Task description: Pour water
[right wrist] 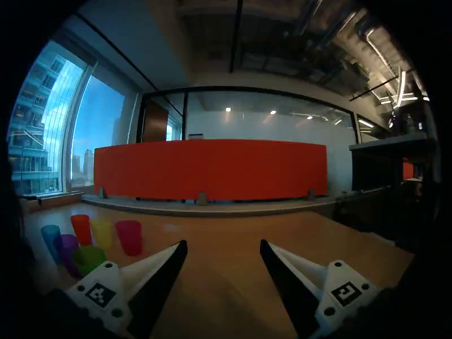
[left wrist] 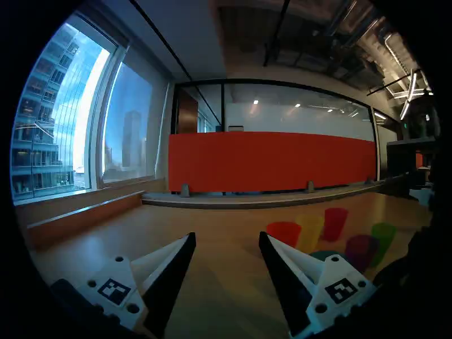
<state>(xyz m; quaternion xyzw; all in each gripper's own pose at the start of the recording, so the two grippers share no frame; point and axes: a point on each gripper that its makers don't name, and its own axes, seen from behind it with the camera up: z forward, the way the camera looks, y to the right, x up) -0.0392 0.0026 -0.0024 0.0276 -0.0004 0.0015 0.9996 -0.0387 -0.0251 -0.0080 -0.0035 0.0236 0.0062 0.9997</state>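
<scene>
Hidden: in the left gripper view, the teal plastic cup (left wrist: pixel 324 255) is mostly behind a finger of the left tongs (left wrist: pixel 226 235). A dark blur covers the far right, beside the green translucent plastic cup (left wrist: pixel 383 236). Cup contents: cannot tell.
Left tongs: fingers spread wide, gripping nothing, over bare wood.
Right tongs (right wrist: pixel 223 243): fingers spread wide, gripping nothing, over bare wood.
Cups: six, upright, in a tight cluster on the pale wooden worktop (left wrist: pixel 226 294). Far row: red translucent plastic cup (left wrist: pixel 284 233), yellow translucent plastic cup (left wrist: pixel 309 230), crimson translucent plastic cup (left wrist: pixel 335 223). Near row: purple translucent plastic cup (left wrist: pixel 361 250), green, teal. The cluster sits right of the left tongs and left of the right tongs.
Open room: bare worktop runs ahead of both tongs to the far edge. The right gripper view shows wide bare wood right of the cluster.
Surroundings: long red partition panel (right wrist: pixel 209 169) along the far edge, well apart from the cups; tall windows (left wrist: pixel 62 124) on the left; dark shelving (right wrist: pixel 390 181) on the right.
</scene>
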